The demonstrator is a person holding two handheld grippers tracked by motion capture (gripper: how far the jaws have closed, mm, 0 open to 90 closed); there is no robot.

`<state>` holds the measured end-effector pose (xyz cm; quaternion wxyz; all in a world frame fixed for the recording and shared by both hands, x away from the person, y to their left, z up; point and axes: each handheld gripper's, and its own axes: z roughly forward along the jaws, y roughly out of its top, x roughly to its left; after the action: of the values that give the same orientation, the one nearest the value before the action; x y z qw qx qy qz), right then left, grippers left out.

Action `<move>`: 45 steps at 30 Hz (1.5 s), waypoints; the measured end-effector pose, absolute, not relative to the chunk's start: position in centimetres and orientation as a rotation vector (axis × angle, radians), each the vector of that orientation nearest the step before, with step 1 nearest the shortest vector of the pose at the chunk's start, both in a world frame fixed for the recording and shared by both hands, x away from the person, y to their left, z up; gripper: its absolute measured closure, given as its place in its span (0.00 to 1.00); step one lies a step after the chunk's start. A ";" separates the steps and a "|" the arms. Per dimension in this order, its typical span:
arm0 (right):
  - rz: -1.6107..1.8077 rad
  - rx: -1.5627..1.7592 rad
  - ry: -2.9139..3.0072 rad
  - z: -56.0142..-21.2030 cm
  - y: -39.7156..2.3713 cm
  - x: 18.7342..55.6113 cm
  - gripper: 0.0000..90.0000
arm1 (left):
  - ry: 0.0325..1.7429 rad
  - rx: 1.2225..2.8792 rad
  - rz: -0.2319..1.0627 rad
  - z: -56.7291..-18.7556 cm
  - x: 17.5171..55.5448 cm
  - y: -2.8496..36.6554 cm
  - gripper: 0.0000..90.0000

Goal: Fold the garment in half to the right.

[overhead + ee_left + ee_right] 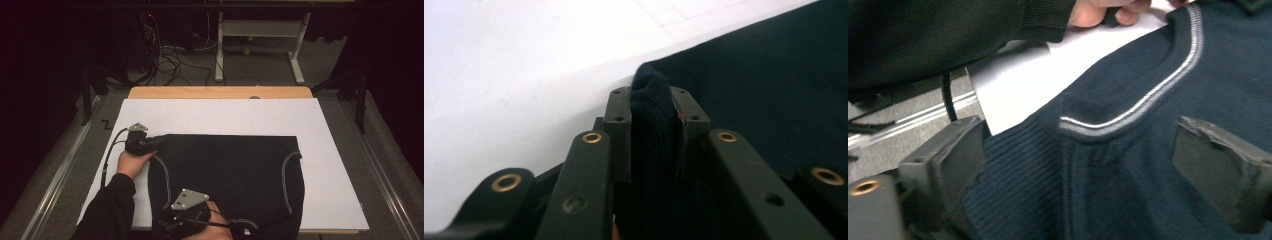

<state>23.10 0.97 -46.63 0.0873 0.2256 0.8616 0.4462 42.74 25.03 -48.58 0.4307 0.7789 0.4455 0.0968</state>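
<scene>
High view: my left gripper (156, 143) clamps the far-left corner of a dark navy knitted garment with pale striped trim (225, 175), spread flat on the white board (330, 165); my right gripper (1078, 165) straddles its ribbed near edge, jaws apart.

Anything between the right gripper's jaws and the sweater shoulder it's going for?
Nothing visible. The right gripper has open jaws either side of the navy sweater near its striped armhole trim. The left gripper already pinches a fold.
</scene>
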 end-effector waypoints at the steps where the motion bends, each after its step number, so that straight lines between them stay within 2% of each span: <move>1: 1.315 0.672 2.574 -46.7 1.3 23.0 0.15 | 1.116 1.933 0.246 -48.6 42.6 25.1 0.78; 6: 1.235 0.685 2.639 -47.0 2.9 23.1 0.23 | 1.127 1.904 0.271 -48.6 42.2 25.2 0.82; 10: 1.160 0.677 2.669 -47.3 4.1 23.1 0.25 | 1.128 1.900 0.283 -48.6 42.1 25.1 0.82; 18: 1.048 0.659 2.682 -48.1 6.1 22.7 0.18 | 1.127 1.902 0.275 -48.6 42.1 25.1 0.82; 25: 1.014 0.689 2.661 -48.0 7.4 22.9 0.19 | 1.140 1.899 0.267 -48.6 42.2 25.2 0.82; 36: 0.931 0.641 2.601 -47.9 7.1 22.7 0.49 | 1.142 1.908 0.280 -48.6 42.2 25.0 0.82; 45: 0.905 0.621 2.588 -47.7 6.7 23.1 0.67 | 1.147 1.902 0.273 -48.6 42.2 25.1 0.82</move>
<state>23.06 6.71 -47.65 0.1647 0.2179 0.9081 0.3175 42.21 25.11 -48.64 0.4366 0.7646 0.4611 0.1098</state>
